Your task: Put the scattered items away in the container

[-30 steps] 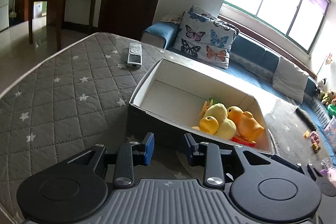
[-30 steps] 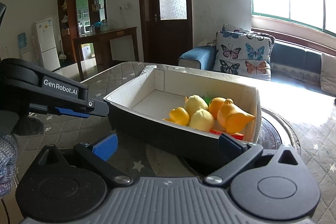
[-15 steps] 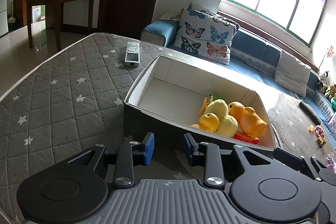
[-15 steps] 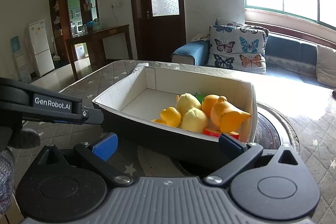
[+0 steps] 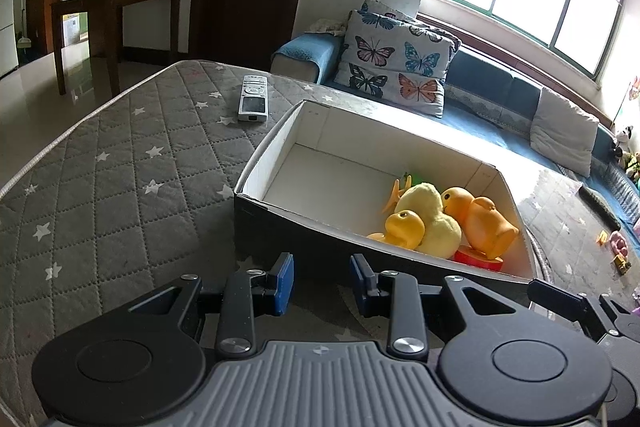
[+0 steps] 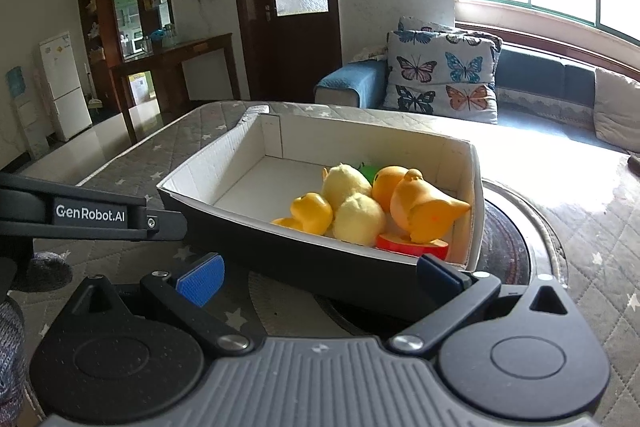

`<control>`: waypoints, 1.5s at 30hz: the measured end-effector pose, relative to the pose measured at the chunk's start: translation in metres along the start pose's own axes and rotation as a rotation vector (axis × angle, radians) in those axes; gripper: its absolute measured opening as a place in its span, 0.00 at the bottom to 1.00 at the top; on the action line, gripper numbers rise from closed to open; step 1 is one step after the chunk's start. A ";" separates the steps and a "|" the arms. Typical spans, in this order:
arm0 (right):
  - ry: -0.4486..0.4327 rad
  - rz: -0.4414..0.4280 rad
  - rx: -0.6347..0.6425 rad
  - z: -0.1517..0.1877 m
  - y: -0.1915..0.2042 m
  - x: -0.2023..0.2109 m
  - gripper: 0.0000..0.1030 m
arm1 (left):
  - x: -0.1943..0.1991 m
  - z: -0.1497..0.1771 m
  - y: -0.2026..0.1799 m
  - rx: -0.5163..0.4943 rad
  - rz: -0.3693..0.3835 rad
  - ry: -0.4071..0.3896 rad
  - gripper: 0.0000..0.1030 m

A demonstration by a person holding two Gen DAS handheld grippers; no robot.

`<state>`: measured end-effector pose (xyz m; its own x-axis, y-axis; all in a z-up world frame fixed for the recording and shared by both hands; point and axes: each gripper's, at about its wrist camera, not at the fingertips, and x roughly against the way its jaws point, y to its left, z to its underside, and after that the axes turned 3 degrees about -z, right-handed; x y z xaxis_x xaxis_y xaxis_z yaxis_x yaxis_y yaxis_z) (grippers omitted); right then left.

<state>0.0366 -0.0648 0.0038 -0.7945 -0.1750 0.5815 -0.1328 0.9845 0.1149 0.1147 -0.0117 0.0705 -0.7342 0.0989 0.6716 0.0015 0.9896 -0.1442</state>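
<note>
A black box with a white inside (image 5: pixel 280 163) (image 6: pixel 224 163) sits on the grey star-quilted mat. In its right end lie several toys: a small yellow duck (image 5: pixel 404 229) (image 6: pixel 312 213), a pale plush chick (image 5: pixel 428 211) (image 6: pixel 352 199), an orange duck (image 5: pixel 480 219) (image 6: pixel 420 207) and a red piece (image 5: pixel 478 259) (image 6: pixel 412 245). My left gripper (image 5: pixel 322 283) is empty, jaws a small gap apart, just in front of the box's near wall. My right gripper (image 6: pixel 316 273) is wide open and empty before the box. The left gripper's arm (image 6: pixel 92 215) shows at the left of the right wrist view.
A silver remote control (image 5: pixel 253 103) lies on the mat beyond the box's left corner. A blue sofa with butterfly cushions (image 5: pixel 396 63) (image 6: pixel 444 75) stands behind. A round dark tray (image 6: pixel 516 251) lies under the box's right end. Small toys (image 5: pixel 618 247) lie far right.
Both grippers have drawn slightly back and shifted, so the box sits a little further right and lower in view. The jaws and the toys have not changed.
</note>
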 end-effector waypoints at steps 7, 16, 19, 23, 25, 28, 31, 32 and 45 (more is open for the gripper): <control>0.017 0.008 0.002 -0.001 -0.002 -0.006 1.00 | -0.006 -0.001 -0.003 -0.008 -0.003 0.012 0.33; 0.041 0.031 -0.013 -0.001 -0.008 -0.012 1.00 | -0.014 0.001 -0.010 -0.036 -0.024 0.015 0.33; 0.048 0.037 -0.016 -0.001 -0.009 -0.015 1.00 | -0.017 0.000 -0.011 -0.041 -0.027 0.017 0.33; 0.051 0.038 -0.016 -0.002 -0.010 -0.018 1.00 | -0.020 -0.002 -0.013 -0.049 -0.030 0.018 0.33; 0.050 0.041 -0.016 -0.002 -0.010 -0.019 1.00 | -0.022 -0.003 -0.015 -0.054 -0.032 0.017 0.33; 0.048 0.042 -0.013 -0.002 -0.010 -0.019 1.00 | -0.024 -0.003 -0.016 -0.061 -0.032 0.020 0.33; 0.049 0.044 -0.009 -0.002 -0.009 -0.019 1.00 | -0.025 -0.002 -0.016 -0.063 -0.030 0.024 0.33; 0.049 0.046 -0.008 -0.002 -0.009 -0.019 1.00 | -0.026 -0.001 -0.016 -0.063 -0.032 0.025 0.33; 0.067 0.064 -0.015 0.009 -0.007 -0.017 1.00 | -0.023 0.007 -0.014 -0.072 -0.032 0.034 0.33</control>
<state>0.0461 -0.0687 -0.0138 -0.7593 -0.1129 0.6409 -0.0741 0.9934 0.0873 0.1270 -0.0281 0.0523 -0.7114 0.0696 0.6993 0.0281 0.9971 -0.0706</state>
